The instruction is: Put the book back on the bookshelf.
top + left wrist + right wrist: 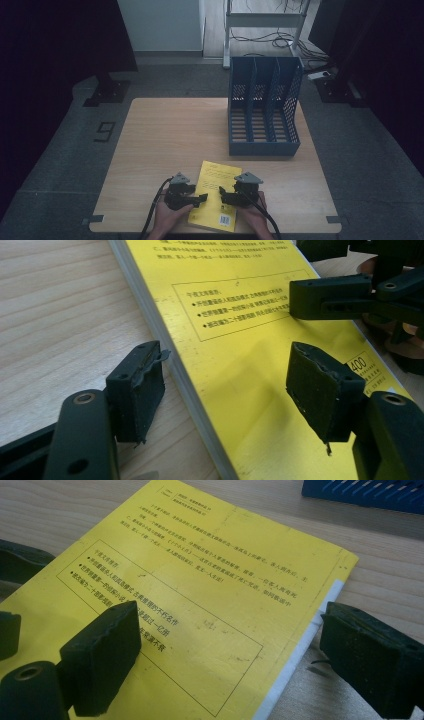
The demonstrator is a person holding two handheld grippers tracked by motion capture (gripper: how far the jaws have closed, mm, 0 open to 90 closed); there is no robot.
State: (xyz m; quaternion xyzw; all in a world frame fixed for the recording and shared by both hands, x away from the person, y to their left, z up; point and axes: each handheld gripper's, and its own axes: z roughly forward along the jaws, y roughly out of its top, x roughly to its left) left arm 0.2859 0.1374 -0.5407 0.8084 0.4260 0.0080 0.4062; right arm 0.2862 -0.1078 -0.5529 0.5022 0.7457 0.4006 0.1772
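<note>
the yellow book (215, 196) lies flat on the tabletop (165, 135), close to the near edge, with its back cover up. its long way runs from the person toward the far side, tipped a little to the right at the far end. the blue file holder (264, 112) stands well past it, at the far right of the tabletop, with its open slots facing up and toward the person.

the left tool (199, 199) sits at the book's left long edge. in the left gripper view its jaws are apart: one pad (137, 390) is over the wood just beside the page edges, and the other pad (320, 390) is over the yellow cover. so the edge lies between the two pads, but nothing is pinched yet.

the right tool (223, 195) sits at the book's right long edge. in the right gripper view its jaws are apart too: one pad (102, 655) is over the cover, and the other pad (370, 655) is over the wood just past the white strip on that edge. it holds nothing.

both tools are about the same way along the book, one on each side, pointing in at each other. the right one is nearer the file holder. i think the next move turns on the book's thin edges: each tool must close across an edge, not push down on the flat cover.
</note>
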